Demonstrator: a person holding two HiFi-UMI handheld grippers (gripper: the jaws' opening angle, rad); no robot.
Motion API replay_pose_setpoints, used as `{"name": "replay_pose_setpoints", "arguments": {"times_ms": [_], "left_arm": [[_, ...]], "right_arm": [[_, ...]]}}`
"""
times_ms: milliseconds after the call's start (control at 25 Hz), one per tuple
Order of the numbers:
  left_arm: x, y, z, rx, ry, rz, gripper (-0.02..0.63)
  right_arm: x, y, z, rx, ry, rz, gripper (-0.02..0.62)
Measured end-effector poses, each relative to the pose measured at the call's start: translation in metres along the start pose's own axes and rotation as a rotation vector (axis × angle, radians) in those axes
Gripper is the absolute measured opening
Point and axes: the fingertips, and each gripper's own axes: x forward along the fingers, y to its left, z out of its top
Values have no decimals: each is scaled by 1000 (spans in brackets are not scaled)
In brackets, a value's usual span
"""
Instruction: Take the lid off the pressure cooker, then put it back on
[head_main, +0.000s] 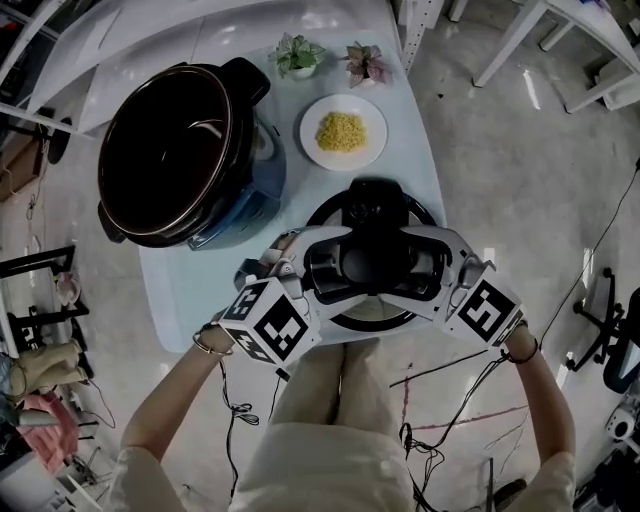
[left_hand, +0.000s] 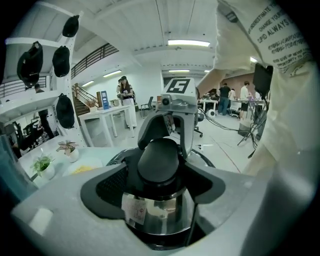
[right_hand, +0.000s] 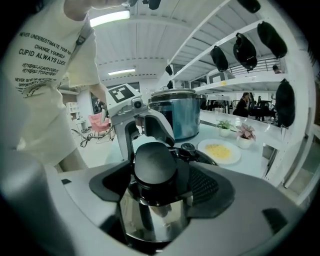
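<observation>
The pressure cooker pot (head_main: 170, 150) stands open at the table's back left, dark inside. Its lid (head_main: 372, 205) is over the table's front right part; I cannot tell whether it rests there. Both grippers meet on the lid's black knob (head_main: 370, 265) from opposite sides. My left gripper (head_main: 350, 265) is shut on the knob (left_hand: 158, 159), with the shiny lid metal (left_hand: 160, 215) below. My right gripper (head_main: 395, 265) is shut on the same knob (right_hand: 155, 162). The pot (right_hand: 177, 117) shows behind in the right gripper view.
A white plate of yellow kernels (head_main: 343, 132) lies just behind the lid. Two small potted plants (head_main: 298, 55) (head_main: 365, 62) stand at the table's far end. The table's front edge (head_main: 180, 330) is close to my body. Cables lie on the floor at the right.
</observation>
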Motion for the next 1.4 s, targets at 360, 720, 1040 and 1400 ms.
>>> {"name": "replay_pose_setpoints", "arguments": {"times_ms": [360,720,1040,1400], "left_arm": [[10,-4,-2,9,-3,-60,341],[14,-7,-1,30,-9,-137,339],[15,-6,0,-7,-21,-140,313],[15,-4,1,-30,-30,-115,287]], "right_arm": [[9,1,-2,-20,11,44,342],[11,2,-6,-59,34,52,341],[10,4,-12,-121,78,73,279],[12,5,-9,-122,66,81,278]]}}
